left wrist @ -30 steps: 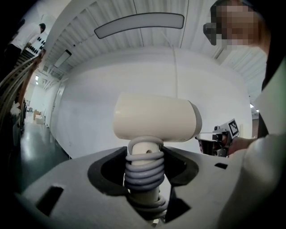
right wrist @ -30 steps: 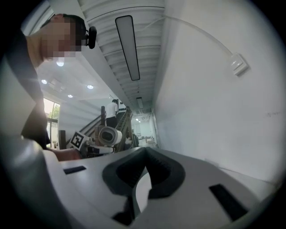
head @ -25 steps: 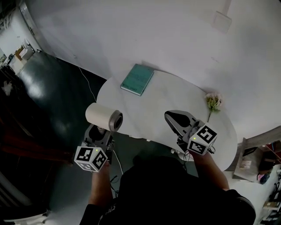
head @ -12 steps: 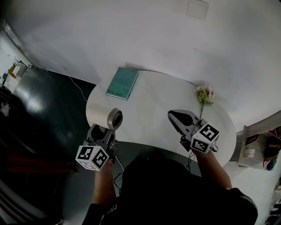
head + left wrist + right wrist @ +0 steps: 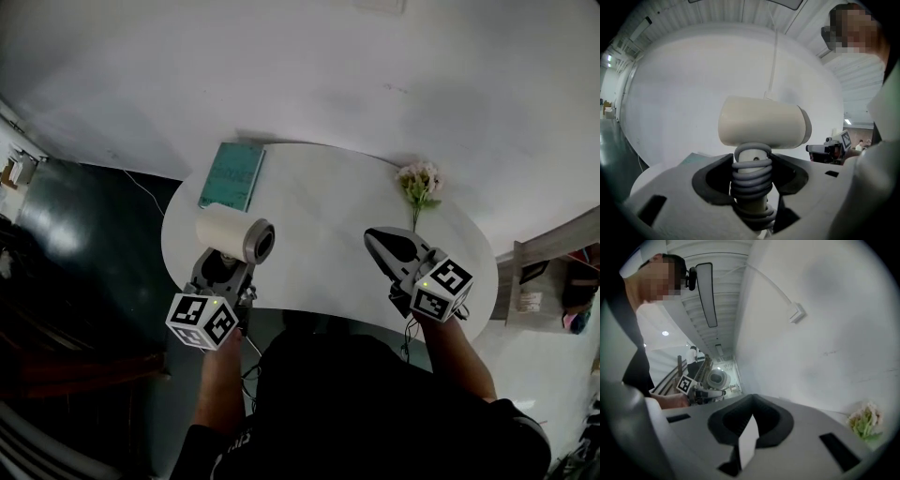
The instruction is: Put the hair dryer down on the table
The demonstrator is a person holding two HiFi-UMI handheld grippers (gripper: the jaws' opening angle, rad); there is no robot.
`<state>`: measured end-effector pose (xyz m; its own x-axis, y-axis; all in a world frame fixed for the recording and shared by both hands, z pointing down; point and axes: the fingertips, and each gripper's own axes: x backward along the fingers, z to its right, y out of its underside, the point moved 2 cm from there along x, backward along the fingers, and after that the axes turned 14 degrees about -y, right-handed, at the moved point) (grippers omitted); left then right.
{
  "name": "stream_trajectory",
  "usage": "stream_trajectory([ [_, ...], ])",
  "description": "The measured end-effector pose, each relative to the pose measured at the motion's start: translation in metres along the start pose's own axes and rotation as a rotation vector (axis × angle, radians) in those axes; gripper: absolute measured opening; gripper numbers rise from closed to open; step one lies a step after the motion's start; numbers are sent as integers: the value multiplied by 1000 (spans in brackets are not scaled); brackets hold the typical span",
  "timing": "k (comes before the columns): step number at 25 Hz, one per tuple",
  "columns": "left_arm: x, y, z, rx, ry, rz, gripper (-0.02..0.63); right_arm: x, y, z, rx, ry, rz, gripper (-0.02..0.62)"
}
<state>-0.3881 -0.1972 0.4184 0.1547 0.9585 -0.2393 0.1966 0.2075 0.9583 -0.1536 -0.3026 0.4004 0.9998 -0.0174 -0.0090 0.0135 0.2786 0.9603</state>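
Observation:
The cream hair dryer (image 5: 234,232) hangs over the left part of the white oval table (image 5: 319,272), its barrel level and its grey nozzle end to the right. My left gripper (image 5: 223,267) is shut on its handle from below. In the left gripper view the barrel (image 5: 761,126) stands upright above the jaws, and a grey cord (image 5: 750,180) is coiled round the handle between them. My right gripper (image 5: 389,246) hovers over the table's right part, shut with nothing in it; its jaws (image 5: 749,430) meet in the right gripper view.
A teal book (image 5: 232,175) lies at the table's far left edge. A small bunch of flowers (image 5: 417,183) lies at the far right, and the flowers (image 5: 865,420) also show in the right gripper view. A white wall rises behind the table. Dark floor lies to the left.
The left gripper has carried the hair dryer from over the dark floor to above the table's left part. The right gripper has stayed over the table's right side.

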Motion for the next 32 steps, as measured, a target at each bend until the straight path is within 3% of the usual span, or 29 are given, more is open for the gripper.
stream_trajectory([
  [15,-121,57,38,-58,255,-238,236,-2,2,36,-69,182,14,6],
  [23,-157,102,52,-95,315,-364,236,14,15,44,-111,273,30,6],
  [32,-184,152,70,-158,365,-487,236,44,55,67,-148,402,-53,6],
])
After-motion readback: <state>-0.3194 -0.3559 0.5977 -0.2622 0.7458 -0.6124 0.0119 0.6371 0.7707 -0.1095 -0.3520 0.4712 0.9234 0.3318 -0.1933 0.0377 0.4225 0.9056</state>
